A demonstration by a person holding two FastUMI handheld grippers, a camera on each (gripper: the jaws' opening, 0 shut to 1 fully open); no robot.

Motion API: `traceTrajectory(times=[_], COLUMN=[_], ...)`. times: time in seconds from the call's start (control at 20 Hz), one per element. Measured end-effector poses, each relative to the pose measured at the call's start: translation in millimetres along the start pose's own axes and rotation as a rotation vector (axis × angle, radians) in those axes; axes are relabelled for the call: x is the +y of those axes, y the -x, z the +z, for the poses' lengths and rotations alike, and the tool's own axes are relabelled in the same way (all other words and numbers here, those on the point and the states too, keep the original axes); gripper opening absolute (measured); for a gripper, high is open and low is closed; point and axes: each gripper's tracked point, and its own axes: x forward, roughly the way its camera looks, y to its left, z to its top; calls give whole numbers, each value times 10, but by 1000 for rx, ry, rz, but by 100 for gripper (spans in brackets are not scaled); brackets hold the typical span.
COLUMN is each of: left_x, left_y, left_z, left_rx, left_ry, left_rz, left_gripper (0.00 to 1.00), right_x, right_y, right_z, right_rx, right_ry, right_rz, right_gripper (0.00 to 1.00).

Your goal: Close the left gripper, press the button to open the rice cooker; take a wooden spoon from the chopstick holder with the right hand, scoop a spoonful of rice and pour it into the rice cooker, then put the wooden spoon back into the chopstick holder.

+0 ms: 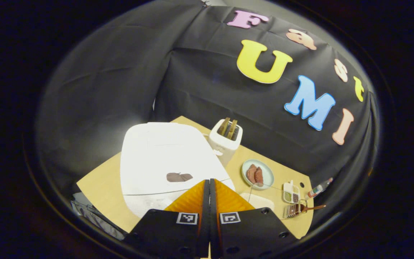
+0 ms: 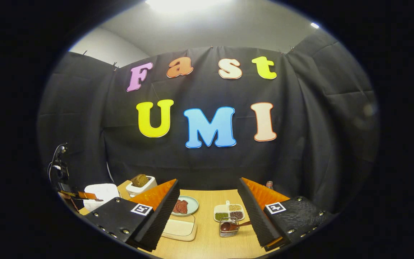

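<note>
Just ahead of the left gripper [image 1: 210,183], the rice cooker [image 1: 164,158] sits with its lid down, so the opening step isn't done yet. This gripper's fingers are pressed together with nothing between them, tips hanging over the cooker's front edge close to the dark patch [image 1: 179,176] on the lid, which is probably the button. So part one looks ready: closed up, just needs the push.

Off to its right come the toaster [image 1: 225,138], a plate [image 1: 257,173] and a seasoning tray [image 1: 291,192].

The right gripper [image 2: 208,212] is spread wide and holding nothing. Between its fingers, a bit ahead, the wooden spoon [image 2: 234,225] is sitting in the chopstick holder [image 2: 228,227], untouched. Left of that sits a shallow tray [image 2: 179,228], maybe the rice, hard to tell. So the grabbing, scooping, pouring and returning is all left to do.
</note>
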Motion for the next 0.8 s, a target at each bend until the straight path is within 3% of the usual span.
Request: traceTrajectory(times=[0.2, 0.55, 0.65, 0.7, 0.75, 0.8], left_x=[220, 406, 399, 399, 394, 378], left_y=[-260, -607, -606, -599, -565, -543], left_z=[110, -116, -40, -32, -16, 51], left_rx=[29, 120, 91, 94, 85, 60], left_ry=[-28, -61, -41, -31, -25, -22], left_rz=[58, 111, 111, 110, 109, 107], left_gripper=[8, 5, 9, 5, 12, 8], right_x=[-11, -99, -116, -124, -124, -116], right_y=[-29, -55, -68, -72, -81, -81], right_z=[-35, -58, -75, -76, -79, -79], right_rx=[13, 20, 25, 25, 26, 24], right_ry=[10, 12, 11, 8, 4, 3], right_rz=[-2, -30, -36, -40, -40, -37], right_gripper=[99, 99, 99, 99, 99, 99])
